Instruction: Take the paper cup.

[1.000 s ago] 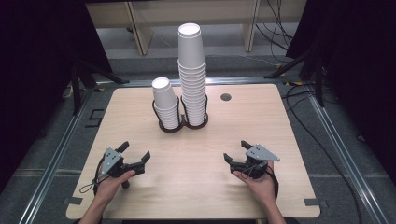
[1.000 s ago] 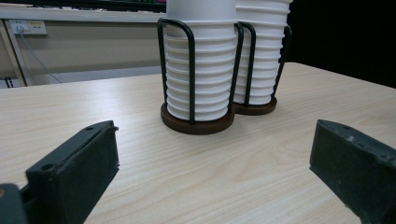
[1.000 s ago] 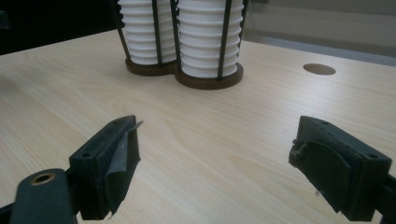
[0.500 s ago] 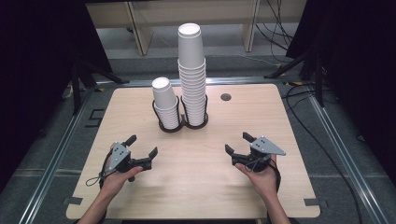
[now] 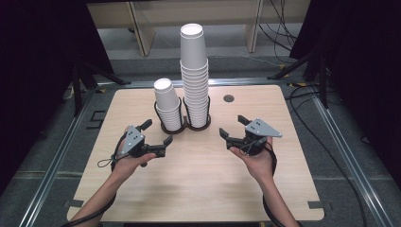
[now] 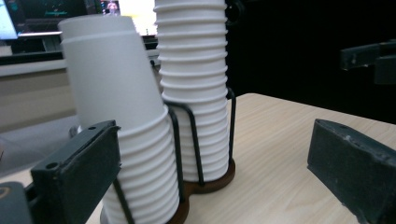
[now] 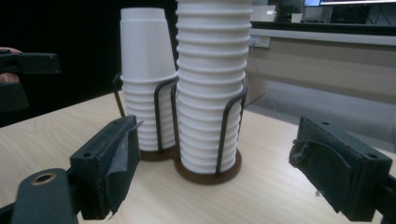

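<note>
High view: the left gripper (image 5: 158,133) is held above the table (image 5: 293,189) at about 8 o'clock from the cup holder (image 5: 185,126), its jaws spread wide with nothing between them; they have just been closing a little. The right gripper (image 5: 232,128) is held at about 4 o'clock from the holder, jaws also wide apart and empty. Both point inward toward the stacks. The holder, a dark wire frame on a twin round base, stands near the table's far middle. In its left ring a short stack (image 5: 168,104) is seated, its top cup tilted toward 11 o'clock; in the right ring a tall stack (image 5: 195,71) stands upright, long axis vertical. All cups are set mouth down. A small dark hole (image 5: 229,99) is seen at 2 o'clock from the holder. Between grippers and stacks only bare wood lies.
</note>
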